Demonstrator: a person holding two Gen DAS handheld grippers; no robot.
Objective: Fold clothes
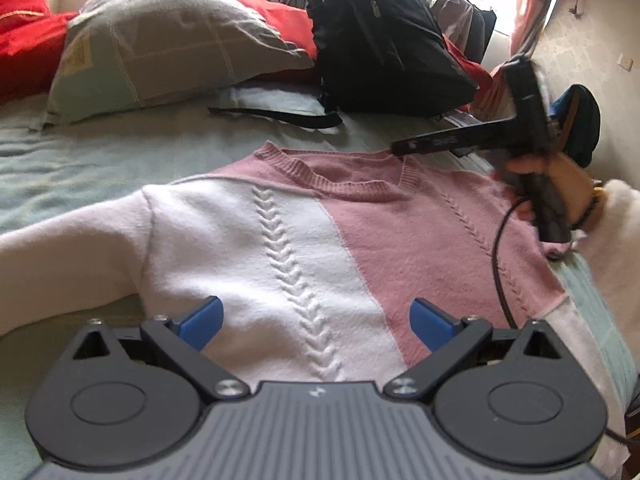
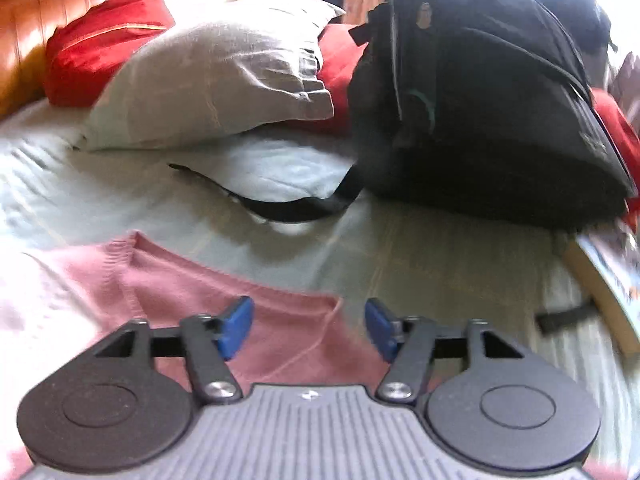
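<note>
A knitted sweater (image 1: 304, 240), half white and half pink, lies flat on the bed (image 1: 80, 160) with its neckline pointing away. My left gripper (image 1: 316, 320) hovers over the sweater's lower middle, its blue pads wide apart with nothing between them. In the left wrist view, a hand (image 1: 560, 176) holds the right tool over the sweater's pink shoulder at the right. My right gripper (image 2: 308, 326) is open above that pink shoulder of the sweater (image 2: 240, 292). The cloth lies below its jaws and is not pinched.
A grey pillow (image 1: 160, 44) and red cushions (image 1: 24, 36) lie at the head of the bed. A black backpack (image 2: 480, 92) stands behind the sweater, its strap (image 2: 288, 208) trailing on the sheet. A flat book or box (image 2: 604, 292) lies at the right edge. A black cable (image 1: 498, 264) crosses the pink side.
</note>
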